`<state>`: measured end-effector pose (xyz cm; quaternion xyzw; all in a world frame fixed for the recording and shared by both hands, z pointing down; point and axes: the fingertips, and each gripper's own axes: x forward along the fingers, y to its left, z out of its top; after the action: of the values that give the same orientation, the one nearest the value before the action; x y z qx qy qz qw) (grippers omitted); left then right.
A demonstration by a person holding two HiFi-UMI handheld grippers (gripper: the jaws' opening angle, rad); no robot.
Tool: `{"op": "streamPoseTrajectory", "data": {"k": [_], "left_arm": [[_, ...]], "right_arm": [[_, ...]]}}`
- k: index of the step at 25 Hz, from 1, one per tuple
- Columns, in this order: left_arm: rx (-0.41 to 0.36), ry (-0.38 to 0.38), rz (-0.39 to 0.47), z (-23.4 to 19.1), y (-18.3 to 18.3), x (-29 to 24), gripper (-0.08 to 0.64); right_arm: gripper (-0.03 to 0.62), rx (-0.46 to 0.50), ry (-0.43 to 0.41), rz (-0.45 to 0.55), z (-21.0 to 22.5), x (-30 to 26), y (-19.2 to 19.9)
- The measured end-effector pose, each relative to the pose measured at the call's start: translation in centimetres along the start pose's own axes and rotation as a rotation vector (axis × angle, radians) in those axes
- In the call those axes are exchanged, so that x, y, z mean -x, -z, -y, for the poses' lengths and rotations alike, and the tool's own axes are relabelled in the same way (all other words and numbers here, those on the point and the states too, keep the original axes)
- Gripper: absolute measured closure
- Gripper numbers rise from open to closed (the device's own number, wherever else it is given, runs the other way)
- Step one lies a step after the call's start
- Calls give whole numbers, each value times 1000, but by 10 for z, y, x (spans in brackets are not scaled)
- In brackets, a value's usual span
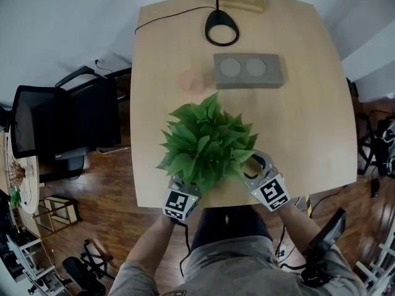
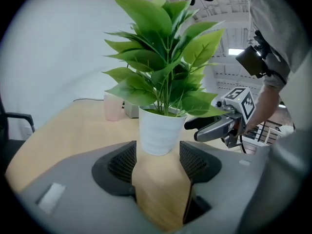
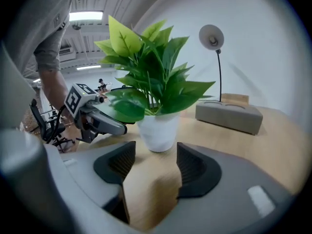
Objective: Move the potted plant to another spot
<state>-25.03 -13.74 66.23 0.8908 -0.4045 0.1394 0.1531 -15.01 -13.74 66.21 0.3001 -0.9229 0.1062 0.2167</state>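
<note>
Two claws flanked the potted plant (image 1: pixel 207 143), which stood upright on the table (image 1: pixel 308 116) near its front edge, close to your body. You held the left claw (image 2: pixel 157 162) released, its jaws spread apart. The white pot (image 2: pixel 158 130) stood just ahead of the gap between them, and neither pad pressed on it. You held the right claw (image 3: pixel 151 165) released in the same way, jaws apart, with the pot just beyond their tips and bare table surface between the pads. Each claw pointed at the pot from its own side, and in the head view the leaves overhung both. Behind the plant, well apart from it, a grey block (image 1: pixel 249 70) with two round recesses lay flat on the table. A pink cup (image 1: pixel 191 80) stood just to its left, and a black lamp base (image 1: pixel 221 28) sat near the far edge.
</note>
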Motion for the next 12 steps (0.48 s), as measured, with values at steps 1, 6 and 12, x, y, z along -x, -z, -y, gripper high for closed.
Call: {"op": "streamPoseTrajectory", "data": {"k": [1,6,12], "left_arm": [[-19,12,2,-1,0,-4,279],[-123,101,-39,1,0,-19,233],[-205,151,-44,4,-7,-26,218]], "right_arm": [[300,10,-19,-2,1,-4,1],[238,66,-126,7,0,-21,0],[232,129,-196,14,-5,-32,-11]]}}
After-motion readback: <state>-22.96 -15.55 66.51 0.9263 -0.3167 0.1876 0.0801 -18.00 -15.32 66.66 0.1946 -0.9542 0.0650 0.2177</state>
